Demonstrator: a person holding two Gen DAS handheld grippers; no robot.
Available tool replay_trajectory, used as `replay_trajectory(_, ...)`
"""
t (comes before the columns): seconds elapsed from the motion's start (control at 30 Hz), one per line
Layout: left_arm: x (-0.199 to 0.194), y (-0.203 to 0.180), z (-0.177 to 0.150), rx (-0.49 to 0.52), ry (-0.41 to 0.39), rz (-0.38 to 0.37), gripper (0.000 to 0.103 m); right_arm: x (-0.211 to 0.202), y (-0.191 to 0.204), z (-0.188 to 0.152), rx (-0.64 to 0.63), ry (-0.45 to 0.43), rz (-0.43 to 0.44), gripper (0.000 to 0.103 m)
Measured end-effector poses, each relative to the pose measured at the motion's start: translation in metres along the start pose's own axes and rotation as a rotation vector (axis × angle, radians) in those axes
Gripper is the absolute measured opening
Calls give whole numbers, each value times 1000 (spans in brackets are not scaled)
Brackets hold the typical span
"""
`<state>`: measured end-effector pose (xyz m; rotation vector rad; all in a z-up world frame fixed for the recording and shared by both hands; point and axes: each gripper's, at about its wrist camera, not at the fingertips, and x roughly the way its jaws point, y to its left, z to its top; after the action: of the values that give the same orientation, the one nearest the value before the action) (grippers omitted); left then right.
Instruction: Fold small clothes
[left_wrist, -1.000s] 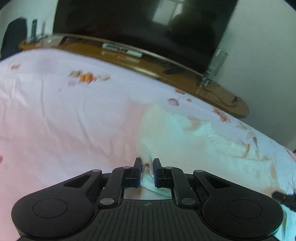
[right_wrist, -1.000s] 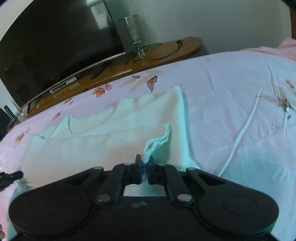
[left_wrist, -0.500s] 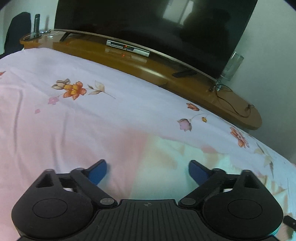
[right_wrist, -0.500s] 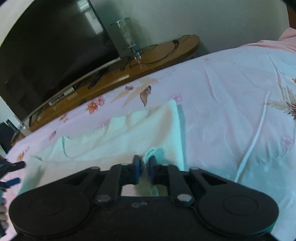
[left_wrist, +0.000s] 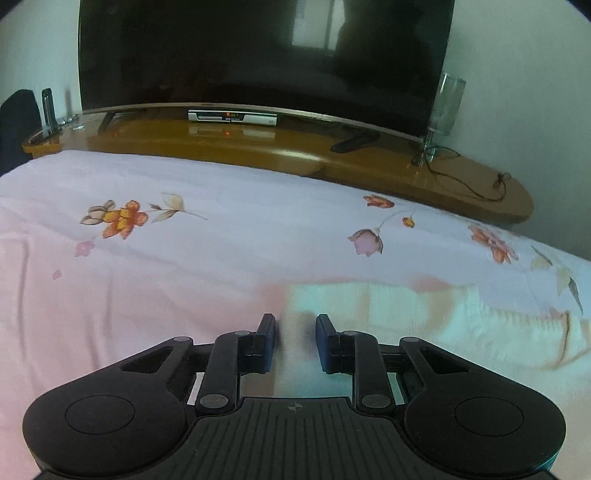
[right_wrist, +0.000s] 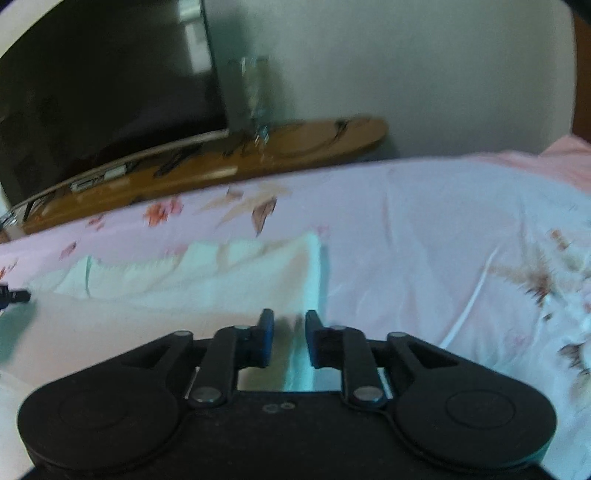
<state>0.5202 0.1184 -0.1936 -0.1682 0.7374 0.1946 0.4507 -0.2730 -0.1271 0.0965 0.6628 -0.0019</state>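
Note:
A pale mint-white small garment (left_wrist: 424, 321) lies flat on the floral pink bedsheet (left_wrist: 184, 258). It also shows in the right wrist view (right_wrist: 207, 280). My left gripper (left_wrist: 295, 325) hovers at the garment's left edge, jaws a narrow gap apart, nothing between them. My right gripper (right_wrist: 289, 320) is over the garment's right edge, jaws slightly apart and empty. The left gripper's tip (right_wrist: 14, 295) shows at the far left of the right wrist view.
A wooden TV bench (left_wrist: 295, 155) with a large dark TV (left_wrist: 258, 55), a set-top box (left_wrist: 232, 116) and a glass vase (left_wrist: 445, 107) runs along the bed's far side. A pink cloth (right_wrist: 554, 158) lies at the bed's right end.
Both grippers held garment corners a second ago. The left opened wide and let go, then narrowed again. The right has opened and released its fold. The garment now lies flatter.

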Motion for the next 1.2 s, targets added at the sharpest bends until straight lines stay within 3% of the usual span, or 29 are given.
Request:
replay_trajectory(0.13, -26, 6, -18, 17, 6, -3, 24, -15, 8, -5, -46, -24, 48, 24)
replay_trajectory(0.27, -48, 5, -39, 44, 10, -1, 26, 2, 11, -19, -82, 119, 68, 21)
replay_trajectory(0.3, -51, 5, -41, 53, 3, 14, 37, 2, 10, -20, -82, 107, 68, 21)
replay_trajectory(0.33, -53, 7, -41, 34, 13, 35, 40, 1, 11, -19, -77, 114, 62, 20)
replay_trajectory(0.4, -63, 12, -40, -33, 50, 7, 43, -7, 11, -12, -34, 97, 52, 22)
replay_trajectory(0.47, -74, 8, -47, 8, 54, -4, 44, -19, 13, -12, -40, 54, 71, 22)
replay_trajectory(0.53, -79, 4, -56, 54, 63, 17, 53, -10, 15, -18, -72, 137, 59, 21)
replay_trajectory(0.63, -87, 11, -59, -7, 95, 8, 58, -15, 10, -18, -15, 146, 78, 23)
replay_trajectory(0.8, -115, 6, -73, 21, 138, -32, 61, -51, 10, -21, 0, 128, 101, 27)
replay_trajectory(0.9, -134, 3, -94, 60, 166, -57, 74, -78, 12, -35, -6, 133, 98, 27)
replay_trajectory(1.2, -220, 12, -146, 120, 169, -98, 75, -192, 16, -80, -14, 110, 70, 34)
